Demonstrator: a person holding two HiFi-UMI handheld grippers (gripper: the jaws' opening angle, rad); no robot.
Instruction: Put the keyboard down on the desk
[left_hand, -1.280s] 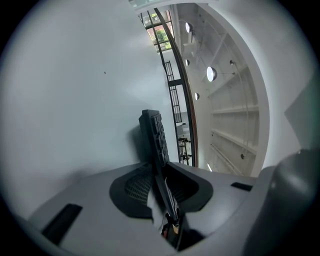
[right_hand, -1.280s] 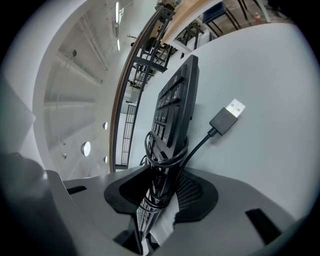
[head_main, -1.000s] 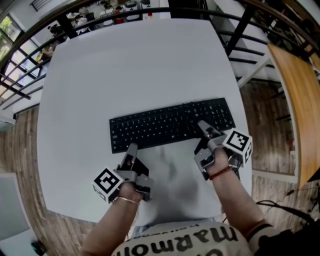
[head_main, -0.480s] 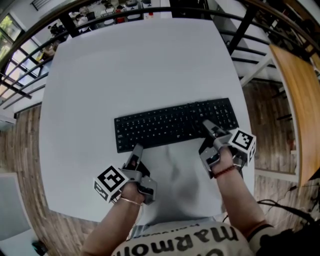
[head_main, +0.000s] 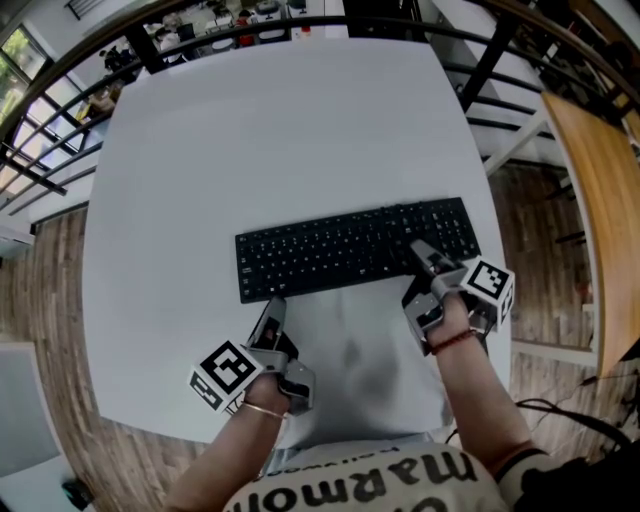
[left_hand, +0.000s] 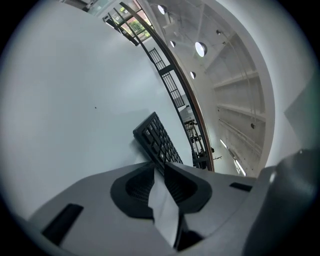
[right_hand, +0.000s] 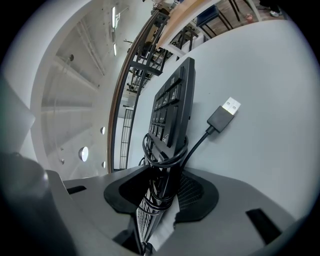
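The black keyboard (head_main: 355, 247) lies crosswise over the middle of the white desk (head_main: 280, 130). My right gripper (head_main: 422, 256) is shut on its right end at the near edge. In the right gripper view the keyboard (right_hand: 172, 107) stands between the jaws with its black cable (right_hand: 162, 160) wound round it, and the USB plug (right_hand: 227, 111) sticks out free over the desk. My left gripper (head_main: 272, 308) sits just short of the keyboard's near left edge. Its jaws stand a narrow gap apart with only desk showing between them, and the keyboard (left_hand: 157, 140) is just beyond the tips.
The desk's near edge (head_main: 340, 435) runs close to the person's body. A black railing (head_main: 490, 50) curves round the far and right sides. A wooden bench top (head_main: 600, 190) stands to the right over wood flooring.
The keyboard and my right gripper have shifted a little to the right. My left gripper has drawn back from the keyboard's near edge toward the person.
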